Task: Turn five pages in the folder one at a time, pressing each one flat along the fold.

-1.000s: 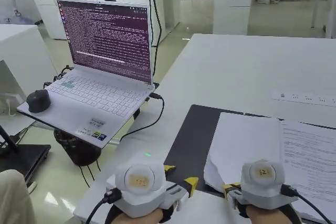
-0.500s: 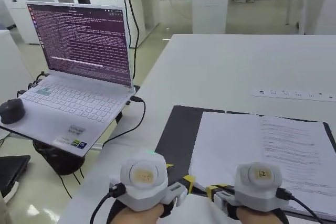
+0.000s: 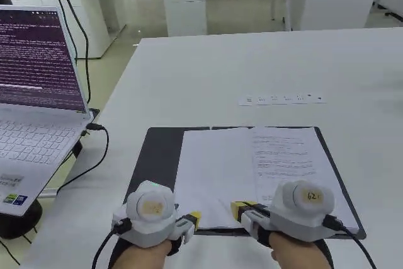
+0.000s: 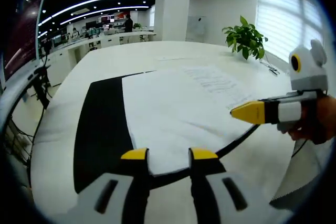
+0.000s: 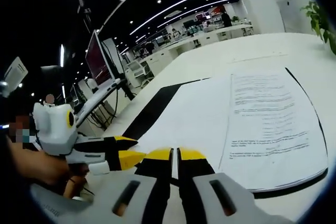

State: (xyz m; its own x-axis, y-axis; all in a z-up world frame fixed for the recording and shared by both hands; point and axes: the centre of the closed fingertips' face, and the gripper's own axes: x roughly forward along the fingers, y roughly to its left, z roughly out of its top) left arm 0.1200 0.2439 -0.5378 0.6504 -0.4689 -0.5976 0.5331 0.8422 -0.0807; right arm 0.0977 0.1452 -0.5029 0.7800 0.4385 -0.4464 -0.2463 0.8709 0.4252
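An open black folder (image 3: 157, 155) is seen lying flat on a wide white table (image 3: 252, 67), near the table's front edge and directly ahead of two hand-held grippers. A blank white sheet (image 3: 214, 168) is spread over the folder's left half, with a strip of bare black cover left showing beside it, while a printed white page (image 3: 286, 155) lies on the right half, the two meeting along the central fold. The left gripper (image 3: 191, 220) is held low at the folder's near edge. In the left gripper view its yellow-tipped jaws are shown spread apart, with the bottom edge of the blank sheet lying just beyond the gap and nothing gripped between them. The right gripper (image 3: 238, 208) is held just beside it, at the near edge close to the fold. In the right gripper view its jaws are pressed almost together, with only a thin slit left and nothing visible in it. The two grippers' yellow tips are pointed toward each other, close but apart. A silver laptop (image 3: 31, 80) with a lit purple screen is set off the table's left side, a white power strip (image 3: 281, 99) lies on the table beyond the folder, and a green potted plant (image 4: 245, 39) is seen farther back in the left gripper view.
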